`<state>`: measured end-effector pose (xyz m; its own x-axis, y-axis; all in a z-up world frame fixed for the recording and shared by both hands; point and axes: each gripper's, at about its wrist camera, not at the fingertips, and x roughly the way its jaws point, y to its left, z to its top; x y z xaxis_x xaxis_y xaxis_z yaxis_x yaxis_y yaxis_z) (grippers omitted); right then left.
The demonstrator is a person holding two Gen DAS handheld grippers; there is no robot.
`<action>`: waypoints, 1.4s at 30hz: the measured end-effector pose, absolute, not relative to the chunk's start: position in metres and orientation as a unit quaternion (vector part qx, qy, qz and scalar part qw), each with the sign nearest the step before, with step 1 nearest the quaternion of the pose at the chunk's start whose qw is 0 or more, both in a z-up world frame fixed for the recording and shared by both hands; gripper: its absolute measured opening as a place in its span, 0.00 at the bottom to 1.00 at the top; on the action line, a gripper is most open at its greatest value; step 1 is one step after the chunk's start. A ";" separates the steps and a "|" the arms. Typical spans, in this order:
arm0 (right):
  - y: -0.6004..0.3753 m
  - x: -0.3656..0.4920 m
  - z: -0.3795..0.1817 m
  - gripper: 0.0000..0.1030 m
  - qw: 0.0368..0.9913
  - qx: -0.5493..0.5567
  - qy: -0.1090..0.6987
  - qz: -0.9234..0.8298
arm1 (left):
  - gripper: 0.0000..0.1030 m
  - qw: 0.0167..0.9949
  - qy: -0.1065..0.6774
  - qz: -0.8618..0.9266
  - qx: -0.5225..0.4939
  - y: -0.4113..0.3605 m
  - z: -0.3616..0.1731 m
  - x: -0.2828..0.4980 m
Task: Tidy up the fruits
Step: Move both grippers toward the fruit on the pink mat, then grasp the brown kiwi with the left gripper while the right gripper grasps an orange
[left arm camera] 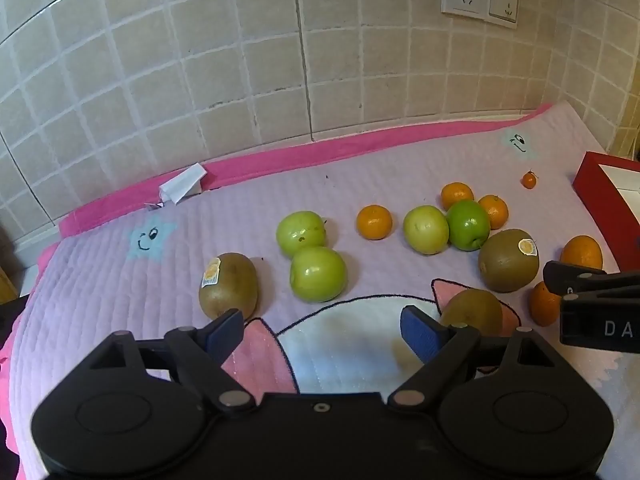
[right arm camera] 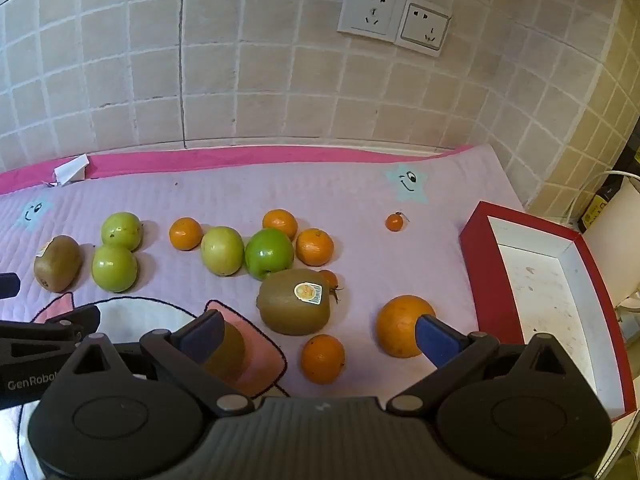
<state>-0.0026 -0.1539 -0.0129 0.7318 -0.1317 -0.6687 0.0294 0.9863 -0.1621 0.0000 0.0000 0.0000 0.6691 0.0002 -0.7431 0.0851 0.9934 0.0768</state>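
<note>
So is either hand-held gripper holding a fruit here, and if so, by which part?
Nothing is held. The left hand-held gripper and the right hand-held gripper both stand wide open above the quilted mat, with no pad pressing any fruit.

Green apples (right arm camera: 115, 268): four round ones, two touching on the left, two touching in the middle.
Kiwis (right arm camera: 294, 302): three brown ones; two show stickers.
Oranges (right arm camera: 404, 326): many, big and small, scattered on the right.
Red box (right arm camera: 500, 316): open, white inside, nothing in it, far right.
</note>
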 end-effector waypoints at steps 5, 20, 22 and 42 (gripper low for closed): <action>-0.155 -0.003 -0.012 1.00 0.928 -0.069 0.364 -0.042 | 0.99 0.914 0.402 -0.023 0.049 0.000 0.002 -0.001; -0.153 -0.006 -0.010 1.00 0.929 -0.070 0.361 -0.039 | 0.99 0.912 0.406 -0.030 0.049 0.000 0.000 -0.002; -0.153 -0.006 -0.010 1.00 0.929 -0.070 0.361 -0.039 | 0.99 0.913 0.405 -0.031 0.050 0.000 0.000 -0.002; -0.160 0.015 0.001 1.00 0.941 -0.071 0.329 -0.019 | 0.99 0.927 0.375 -0.016 -0.018 0.062 -0.003 0.005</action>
<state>0.0155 -0.1602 0.0005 0.7823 -0.0826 -0.6173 -0.0112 0.9891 -0.1466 0.0052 0.0625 -0.0026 0.7180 -0.0429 -0.6947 0.0159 0.9988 -0.0453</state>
